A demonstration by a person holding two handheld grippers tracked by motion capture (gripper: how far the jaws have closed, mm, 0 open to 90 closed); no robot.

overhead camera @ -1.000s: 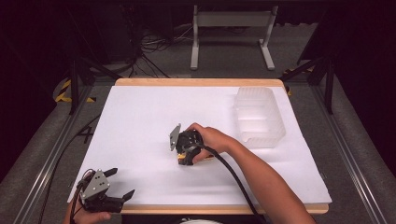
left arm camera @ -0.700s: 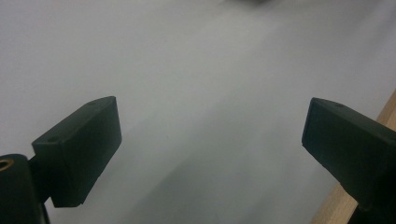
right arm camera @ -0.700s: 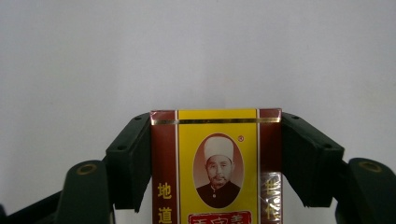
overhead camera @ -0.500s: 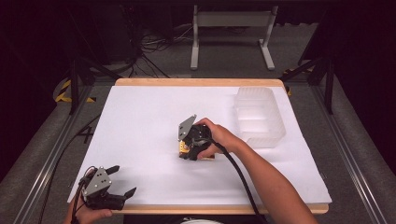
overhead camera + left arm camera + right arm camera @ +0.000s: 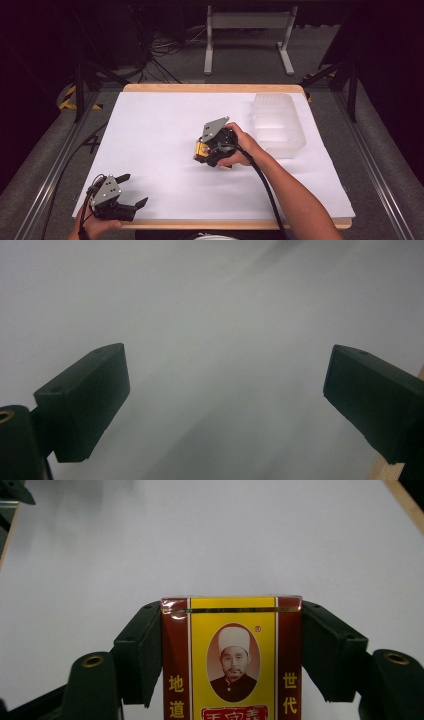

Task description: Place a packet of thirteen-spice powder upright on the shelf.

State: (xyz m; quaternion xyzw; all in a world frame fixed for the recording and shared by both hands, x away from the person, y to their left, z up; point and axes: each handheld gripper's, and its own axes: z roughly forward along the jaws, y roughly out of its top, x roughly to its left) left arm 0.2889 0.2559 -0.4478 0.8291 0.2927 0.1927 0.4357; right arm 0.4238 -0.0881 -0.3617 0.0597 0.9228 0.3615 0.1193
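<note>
from above, the right gripper (image 5: pixel 202 151) sits near the middle of the white table (image 5: pixel 160 130), its jaws clamped on a small yellow and red box (image 5: pixel 202 149) that peeks out at its left end. the right hand (image 5: pixel 239 149) wraps the gripper's body and a black cable runs back along the forearm. a clear plastic container (image 5: pixel 278 124) stands just to the right of that hand, near the table's far right corner. the left gripper (image 5: pixel 131 190) rests at the near left edge of the table, held in the left hand (image 5: pixel 95 226), its jaws spread apart with nothing between them

along the left gripper's jaws, the two black pads (image 5: pixel 85 400) stand wide apart over bare white surface, with a sliver of wooden table edge at the lower right

along the right gripper's jaws, the box fills the gap between the pads, pressed on both sides; its front is yellow with dark red side bands, an oval portrait and yellow chinese characters
</note>
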